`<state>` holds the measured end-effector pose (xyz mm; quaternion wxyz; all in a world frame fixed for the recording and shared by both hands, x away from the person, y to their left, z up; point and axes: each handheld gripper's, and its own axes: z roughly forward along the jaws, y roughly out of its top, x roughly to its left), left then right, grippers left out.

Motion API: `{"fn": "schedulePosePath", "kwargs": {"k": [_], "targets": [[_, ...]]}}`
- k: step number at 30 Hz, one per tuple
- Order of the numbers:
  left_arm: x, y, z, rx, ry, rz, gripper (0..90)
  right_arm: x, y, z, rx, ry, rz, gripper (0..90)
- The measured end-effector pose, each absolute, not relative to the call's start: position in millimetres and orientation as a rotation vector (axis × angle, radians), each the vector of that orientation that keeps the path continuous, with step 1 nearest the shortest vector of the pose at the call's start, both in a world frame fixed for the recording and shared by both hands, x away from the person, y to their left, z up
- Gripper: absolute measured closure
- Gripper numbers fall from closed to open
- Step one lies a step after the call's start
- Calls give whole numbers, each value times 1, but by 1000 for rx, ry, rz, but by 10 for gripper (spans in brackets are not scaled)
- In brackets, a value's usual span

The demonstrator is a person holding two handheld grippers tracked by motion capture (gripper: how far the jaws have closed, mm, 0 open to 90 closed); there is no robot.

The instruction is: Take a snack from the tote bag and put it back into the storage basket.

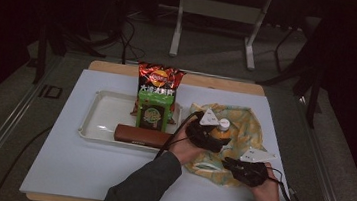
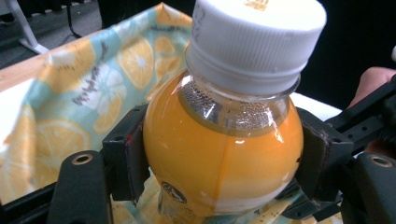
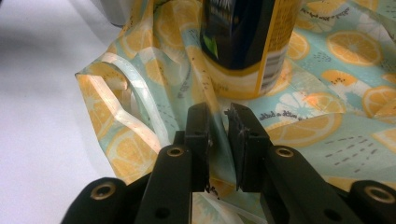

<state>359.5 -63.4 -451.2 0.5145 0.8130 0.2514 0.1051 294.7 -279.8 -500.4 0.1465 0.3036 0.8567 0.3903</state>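
On desk (image 1: pixel 84 166): white mat, dim room, grey floor. Left gripper (image 2: pixel 219 154) fingers clamp juice bottle (image 2: pixel 224 154); right gripper (image 3: pixel 218 140) fingers pinch lemon-print bag (image 3: pixel 327 121).

The right gripper (image 3: pixel 218 135) pinches a fold of the lemon-print bag (image 3: pixel 327 112) between its nearly closed black jaws. Just beyond them a bottle (image 3: pixel 245 42) stands upright on the bag, which lies on a white table (image 3: pixel 42 116).
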Motion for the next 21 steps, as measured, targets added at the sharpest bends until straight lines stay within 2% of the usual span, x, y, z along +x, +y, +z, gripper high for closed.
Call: {"fn": "schedulePosePath", "kwargs": {"k": [21], "targets": [[356, -46, -417, 1927, 601, 261, 296, 295, -279, -502, 865, 2473, 1115, 784]]}}
